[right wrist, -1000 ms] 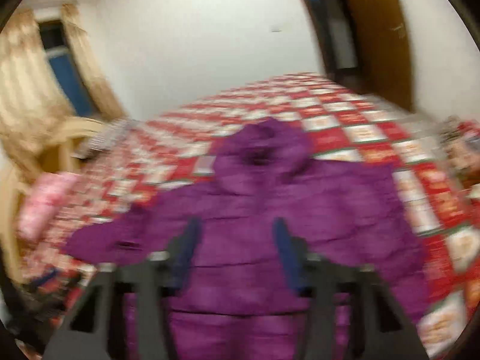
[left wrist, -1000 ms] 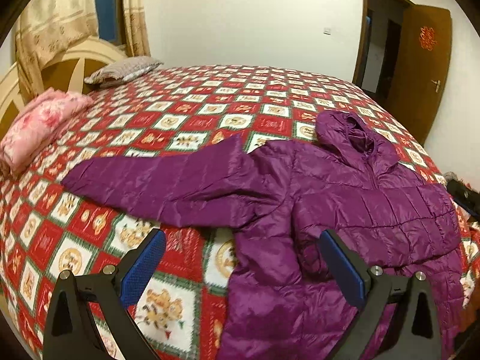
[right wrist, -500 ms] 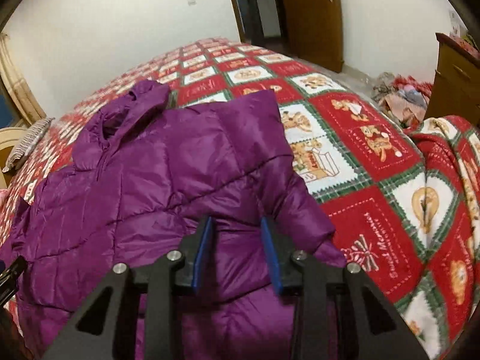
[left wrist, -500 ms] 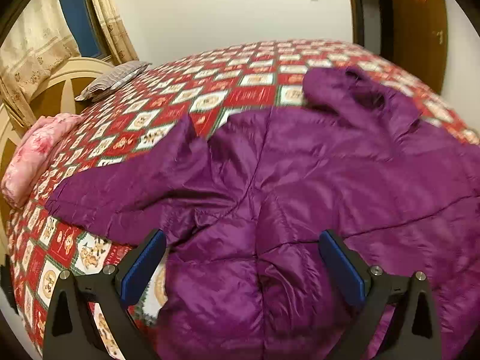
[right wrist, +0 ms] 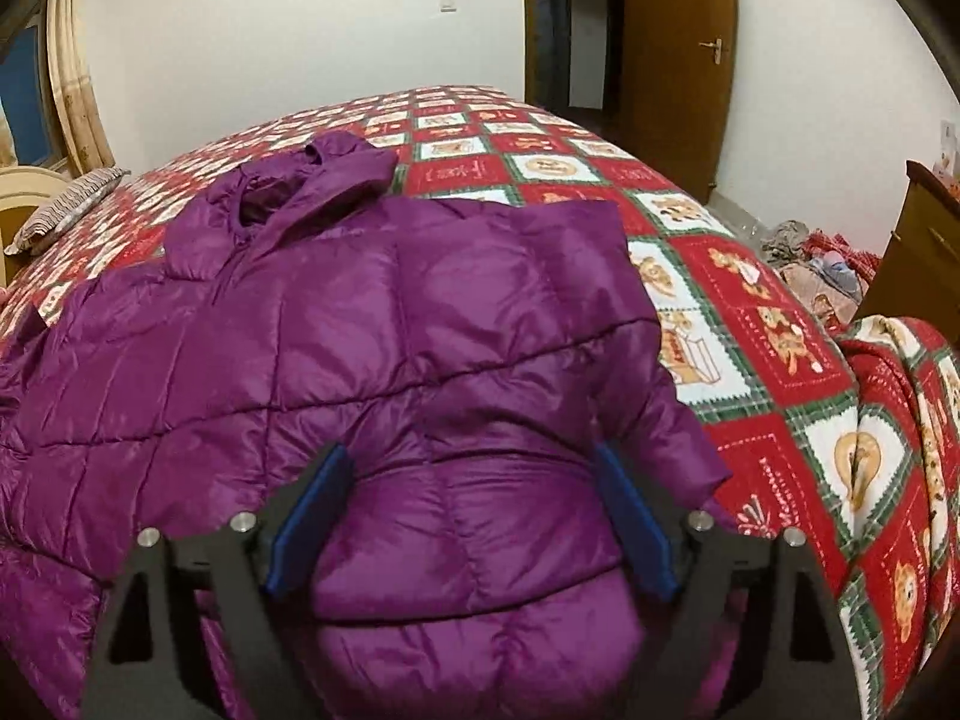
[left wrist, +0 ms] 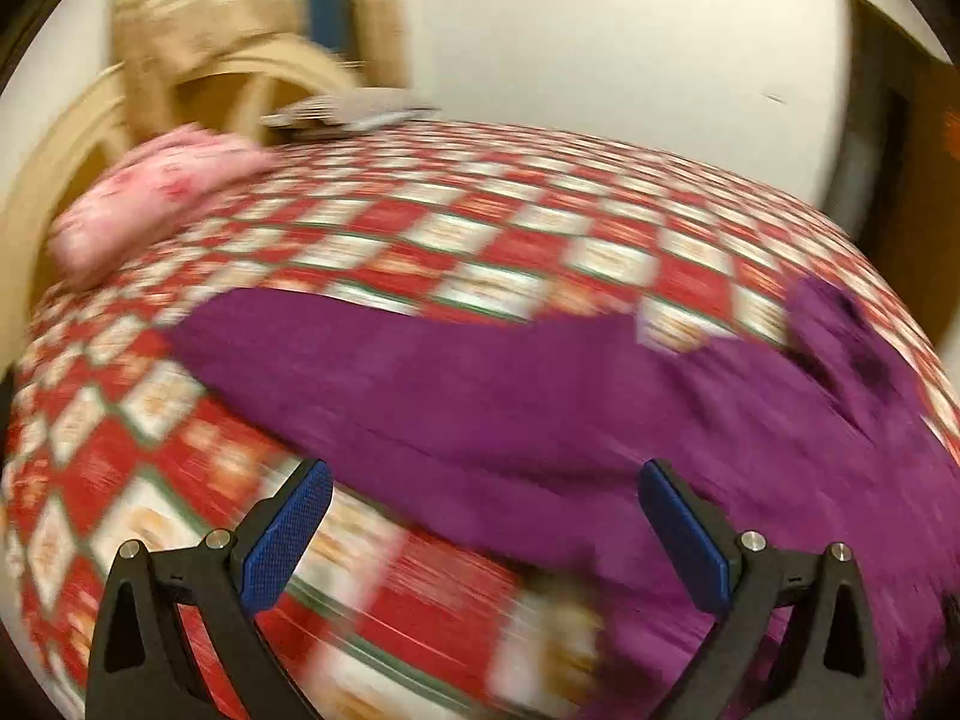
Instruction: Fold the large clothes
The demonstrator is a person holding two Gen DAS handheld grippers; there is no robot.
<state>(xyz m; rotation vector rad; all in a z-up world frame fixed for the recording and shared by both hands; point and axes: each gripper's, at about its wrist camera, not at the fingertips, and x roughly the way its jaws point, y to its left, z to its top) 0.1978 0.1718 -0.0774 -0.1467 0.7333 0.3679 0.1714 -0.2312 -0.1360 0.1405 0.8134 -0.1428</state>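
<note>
purple hooded jacket spread flat on a bed covered with a red, white and green patchwork quilt. right wrist view: the jacket fills the frame from 9 o'clock to the centre, its hood toward 11 o'clock; one sleeve is folded inward over the body and runs down toward 5 o'clock, its cuff end at the quilt's edge. the right gripper sits low over the quilted fabric near 6 o'clock, its jaws opening; a puffed part of the jacket lies between the blue pads, which stand clear of it without pinching. left wrist view, strongly blurred: the other sleeve stretches out across the quilt toward 9 o'clock, the jacket body toward 3 o'clock and the hood near 2 o'clock. the left gripper hangs above the bed at 6 o'clock with its jaws spread wide and nothing between them; the sleeve's lower edge passes beneath and beyond its fingertips. background: pink folded bedding at 10 o'clock beside a cream headboard, a grey striped pillow, curtains, a brown wooden door at 1 o'clock, and a heap of clothes on the floor at 3 o'clock.
</note>
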